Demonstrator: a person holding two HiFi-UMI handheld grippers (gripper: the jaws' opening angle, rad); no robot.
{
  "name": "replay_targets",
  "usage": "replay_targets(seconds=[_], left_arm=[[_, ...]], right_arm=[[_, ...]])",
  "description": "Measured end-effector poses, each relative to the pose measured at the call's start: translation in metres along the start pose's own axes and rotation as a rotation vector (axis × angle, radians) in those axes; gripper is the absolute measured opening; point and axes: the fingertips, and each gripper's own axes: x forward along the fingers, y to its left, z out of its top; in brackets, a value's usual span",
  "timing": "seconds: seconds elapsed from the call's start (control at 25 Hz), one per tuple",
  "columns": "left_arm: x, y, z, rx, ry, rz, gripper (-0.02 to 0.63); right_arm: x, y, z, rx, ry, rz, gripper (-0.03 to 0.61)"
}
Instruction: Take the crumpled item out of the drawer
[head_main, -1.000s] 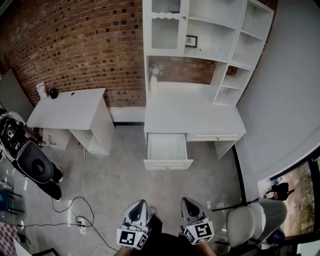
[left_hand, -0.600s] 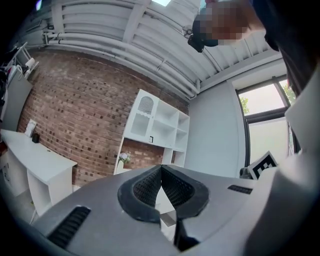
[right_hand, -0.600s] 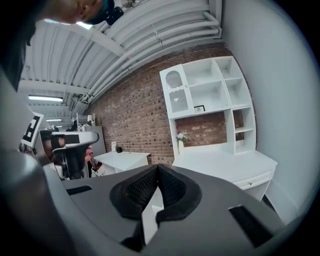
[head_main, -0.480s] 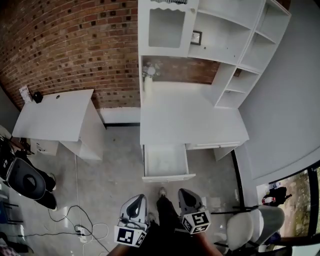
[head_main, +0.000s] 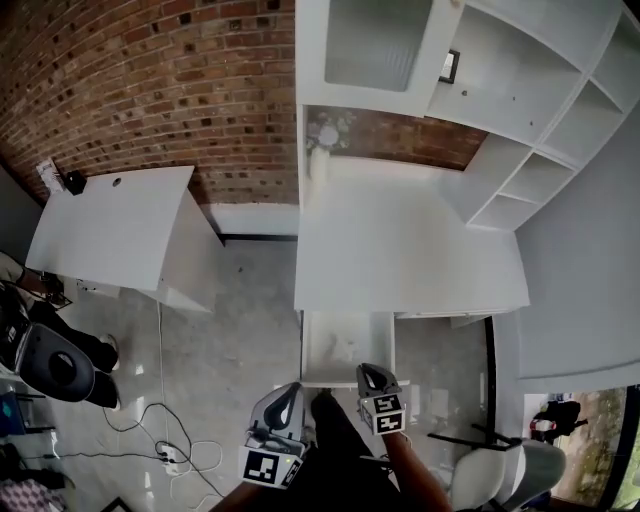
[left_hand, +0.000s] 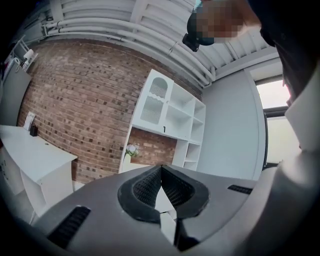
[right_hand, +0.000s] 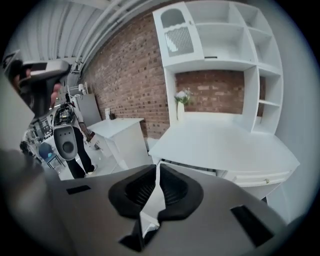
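White crumpled item (head_main: 343, 348) lies in the drawer (head_main: 308, 350); left hand-held gripper (left_hand: 161, 168) closed, right hand-held gripper (right_hand: 157, 166) just parting, both empty.

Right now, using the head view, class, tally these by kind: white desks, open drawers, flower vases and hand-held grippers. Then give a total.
White desks: 2
Open drawers: 1
Flower vases: 1
Hand-held grippers: 2
Total: 6

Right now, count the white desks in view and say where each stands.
2. The small desk stands left, against the brick wall; the large desk stands right of it under the shelves, its drawer open. No other shows.
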Motion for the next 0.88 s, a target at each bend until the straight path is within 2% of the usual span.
replay_targets(seconds=[0.16,0.28,0.4,0.56,0.68,0.72,0.76,0.88], left_arm=[[0.054,0.017,-0.01,-0.003,0.035,0.006,0.025],[0.085,0.028,-0.023,-0.019,0.076,0.015,0.026],[0.107,0.037,-0.035,-0.048,0.105,0.029,0.025],[0.134,0.05,-0.05,-0.086,0.126,0.055,0.025],[0.149,0.055,-0.063,-0.108,0.151,0.067,0.025],[0.154,0.057,-0.066,-0.117,0.154,0.07,0.026],[0.156,0.058,-0.07,-0.12,0.16,0.073,0.025],[0.163,0.063,-0.081,-0.121,0.182,0.079,0.026]], right_arm=[[0.07,-0.027,-0.033,0.019,0.153,0.033,0.056],[0.12,-0.041,-0.065,0.01,0.275,0.065,0.105],[0.162,-0.053,-0.106,0.008,0.401,0.096,0.144],[0.206,-0.066,-0.171,0.032,0.548,0.103,0.158],[0.227,-0.072,-0.2,0.106,0.609,0.093,0.155],[0.233,-0.076,-0.204,0.135,0.615,0.077,0.19],[0.24,-0.08,-0.208,0.148,0.617,0.062,0.192],[0.256,-0.082,-0.223,0.13,0.653,0.066,0.192]])
